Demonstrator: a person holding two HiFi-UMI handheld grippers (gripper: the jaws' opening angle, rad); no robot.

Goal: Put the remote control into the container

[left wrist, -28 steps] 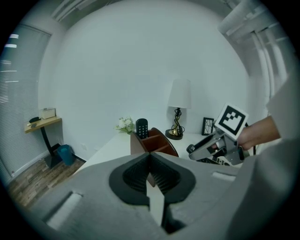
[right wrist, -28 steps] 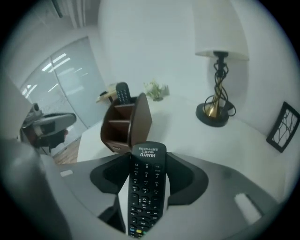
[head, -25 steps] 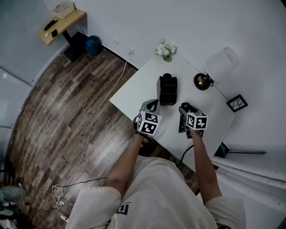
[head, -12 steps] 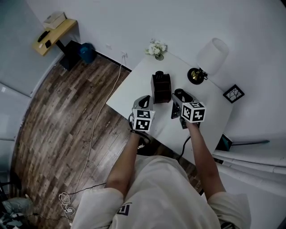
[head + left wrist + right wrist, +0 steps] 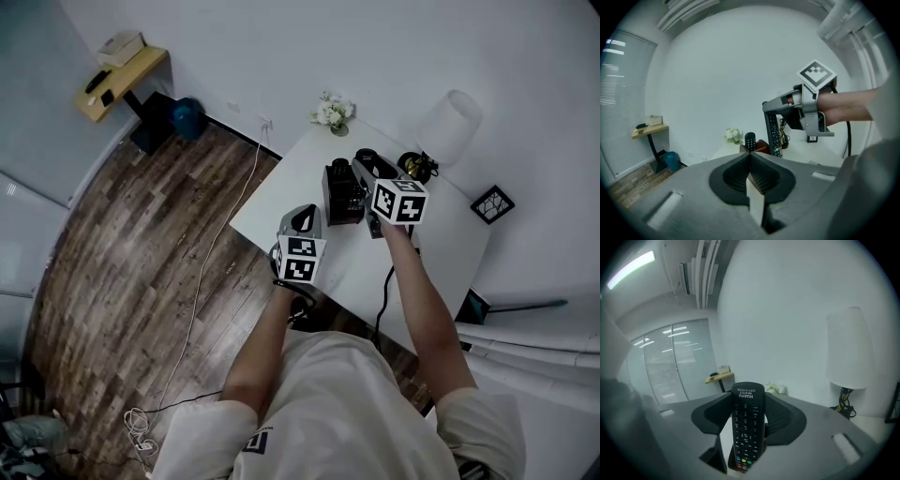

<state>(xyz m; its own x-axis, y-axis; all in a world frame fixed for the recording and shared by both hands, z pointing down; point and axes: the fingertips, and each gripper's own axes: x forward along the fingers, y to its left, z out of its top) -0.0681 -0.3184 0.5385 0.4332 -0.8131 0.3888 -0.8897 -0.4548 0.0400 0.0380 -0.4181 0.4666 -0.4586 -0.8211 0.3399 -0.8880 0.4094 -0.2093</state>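
Found left tongs (image 5: 750, 157) clenched tight on nothing, held over near edge of white tabletop (image 5: 281, 192). Saw right tongs (image 5: 747, 401) grasping long black button-faced remote control (image 5: 746, 427), with jaws just closing in further on it. Remote control hanging upright in air, clear of tabletop, close by right side of dark brown wooden container (image 5: 339, 195); over it or beside it, cannot tell. Noted second black remote (image 5: 750, 140) standing in container. Beyond: white flowers in vase (image 5: 333, 111), white-shaded lamp (image 5: 450, 117), small black picture frame (image 5: 491, 203). Farthest, on wood-plank floor (image 5: 141, 262): yellow side table (image 5: 120, 67), blue bin (image 5: 186, 119).
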